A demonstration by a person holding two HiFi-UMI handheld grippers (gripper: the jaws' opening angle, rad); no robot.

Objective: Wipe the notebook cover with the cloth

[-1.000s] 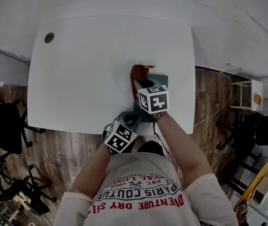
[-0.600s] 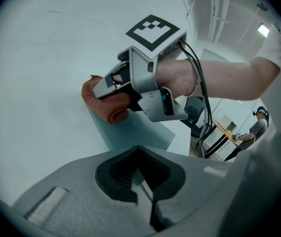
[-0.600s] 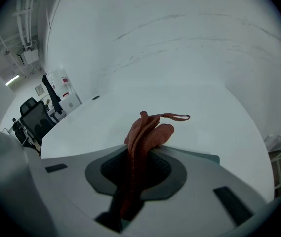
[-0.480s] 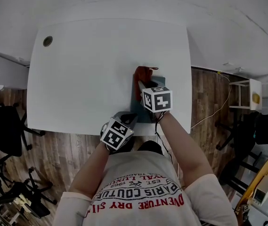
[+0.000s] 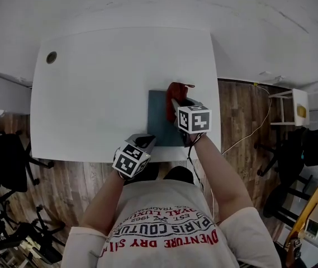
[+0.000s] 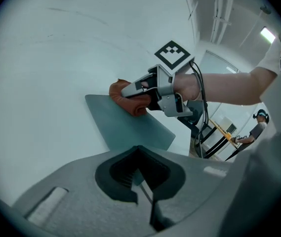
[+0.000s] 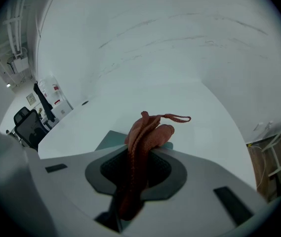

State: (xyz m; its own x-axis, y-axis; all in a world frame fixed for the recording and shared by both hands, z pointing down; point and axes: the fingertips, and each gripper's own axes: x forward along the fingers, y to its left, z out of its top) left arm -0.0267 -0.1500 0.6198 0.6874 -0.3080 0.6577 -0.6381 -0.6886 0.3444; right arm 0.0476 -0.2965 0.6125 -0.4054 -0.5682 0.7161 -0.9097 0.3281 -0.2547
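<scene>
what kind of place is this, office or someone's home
Probably an office or lab: a plain white table, black office chairs on a wood floor, a white shelf unit nearby.

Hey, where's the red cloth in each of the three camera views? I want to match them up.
Head view: cloth right of centre, at the far edge of the notebook, just ahead of the right tool.
Left gripper view: cloth centre left, gripped by the right tool, resting on the notebook.
Right gripper view: cloth dead centre, pinched between the jaws, its loop pointing right.
Shared landmark: the teal notebook under it.
</scene>
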